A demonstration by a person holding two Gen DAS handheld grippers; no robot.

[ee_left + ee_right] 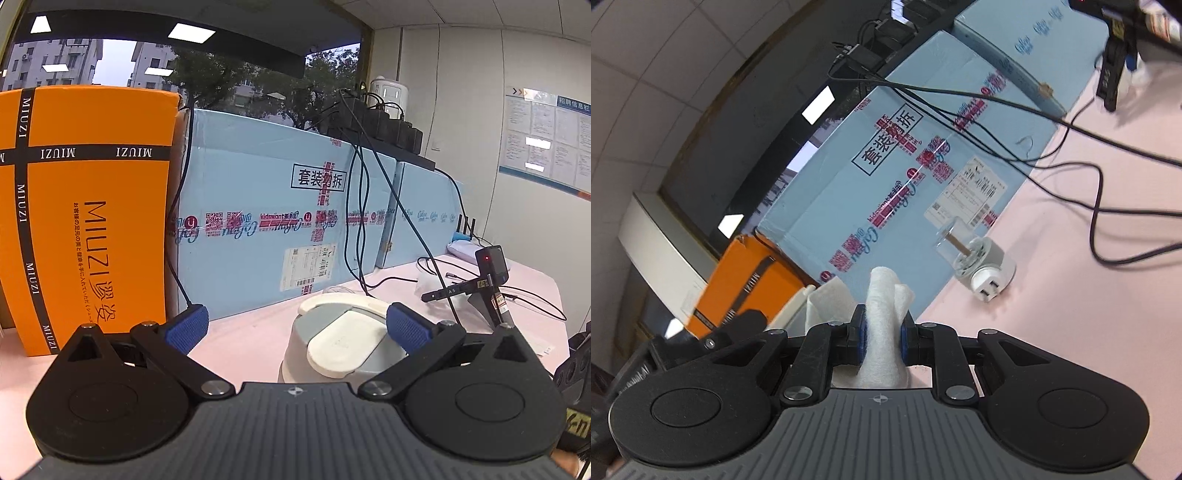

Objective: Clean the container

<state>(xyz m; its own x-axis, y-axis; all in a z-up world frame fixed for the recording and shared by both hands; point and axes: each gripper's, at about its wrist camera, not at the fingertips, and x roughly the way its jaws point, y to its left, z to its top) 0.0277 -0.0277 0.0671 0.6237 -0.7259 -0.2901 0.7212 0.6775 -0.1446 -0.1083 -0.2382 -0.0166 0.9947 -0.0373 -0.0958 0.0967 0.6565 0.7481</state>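
Note:
A grey container [295, 347] with a white flip lid [343, 350] stands on the pink table [243, 332], in the wide gap between the blue pads of my left gripper [297, 325], which is open. Its right pad [408, 328] is close beside the lid and its left pad [186, 328] stands well clear. My right gripper [882, 325] is shut on a bunched white cloth [882, 295] and held above the table. In the tilted right wrist view, a small grey-and-white part with a clear cup [979, 258] lies on its side on the table.
An orange MIUZI box [85, 221] and light blue cartons [277, 206] wall off the back of the table. Black cables [354, 206] hang over the cartons and trail across the table. A small camera on a stand [491, 266] is at the right.

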